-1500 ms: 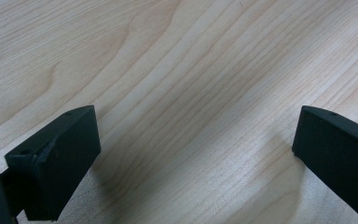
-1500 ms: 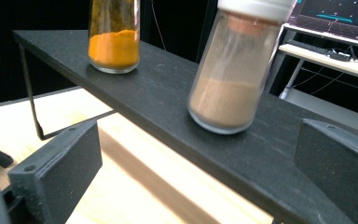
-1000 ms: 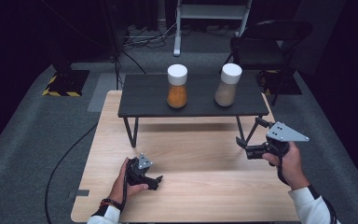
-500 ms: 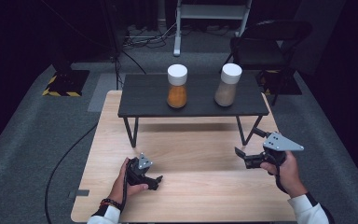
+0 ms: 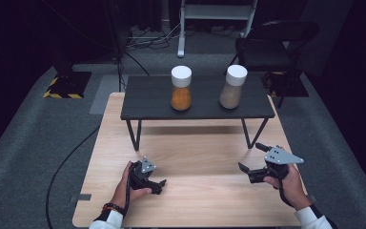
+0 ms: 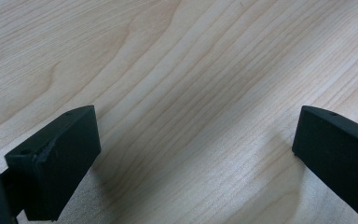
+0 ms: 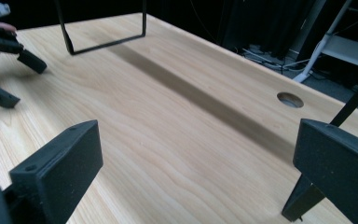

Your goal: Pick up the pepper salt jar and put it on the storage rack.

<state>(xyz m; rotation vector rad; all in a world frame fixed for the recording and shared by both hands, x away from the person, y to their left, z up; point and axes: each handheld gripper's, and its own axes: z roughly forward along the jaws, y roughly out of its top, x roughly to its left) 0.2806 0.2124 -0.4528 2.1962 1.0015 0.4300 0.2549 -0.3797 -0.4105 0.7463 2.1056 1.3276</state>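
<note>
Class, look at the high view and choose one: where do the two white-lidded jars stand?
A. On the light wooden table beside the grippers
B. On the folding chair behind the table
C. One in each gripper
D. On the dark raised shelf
D: the orange-filled jar and the brown-filled jar both stand upright on the dark raised shelf, far from the left gripper and right gripper.

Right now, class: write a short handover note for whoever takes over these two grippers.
Left gripper: open, empty, low over the wooden table.
Right gripper: open, empty, above the table's right side.
Orange jar and tan jar: upright, capped, side by side on the black shelf.
Done: nothing that shows; neither jar is touched.
Left: probably reach up to the shelf and grip a jar.
</note>
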